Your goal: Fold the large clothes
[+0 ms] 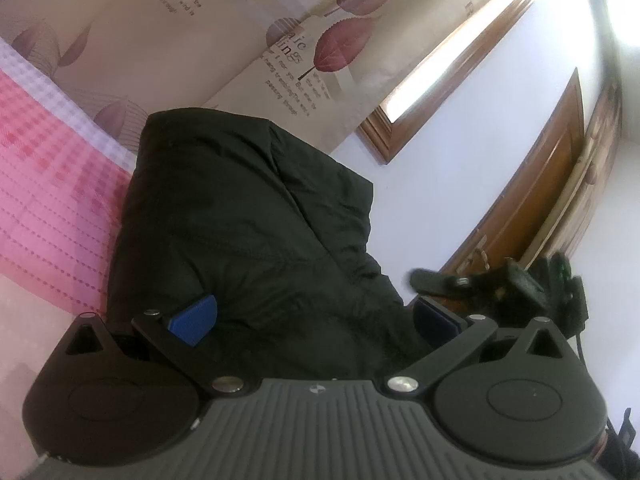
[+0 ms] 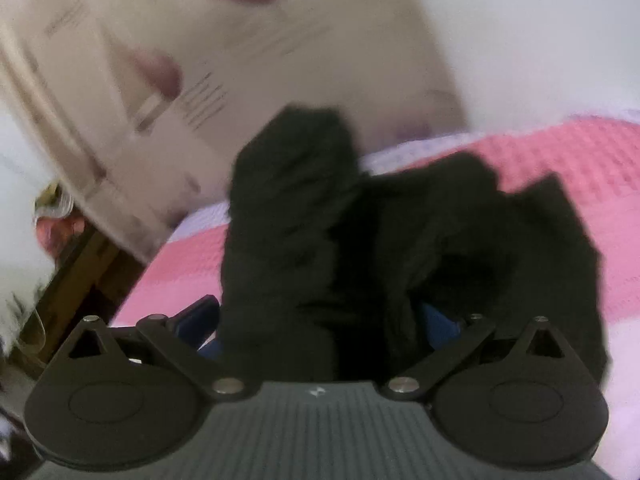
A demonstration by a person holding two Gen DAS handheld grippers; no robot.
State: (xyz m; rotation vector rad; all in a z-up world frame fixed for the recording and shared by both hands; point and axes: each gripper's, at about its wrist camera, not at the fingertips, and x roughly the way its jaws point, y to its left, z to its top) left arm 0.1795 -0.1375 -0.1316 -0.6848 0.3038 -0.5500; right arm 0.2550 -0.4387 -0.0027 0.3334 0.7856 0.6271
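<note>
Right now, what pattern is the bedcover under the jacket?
Pink checked weave bedcover with a white edge; left wrist view shows it best.
</note>
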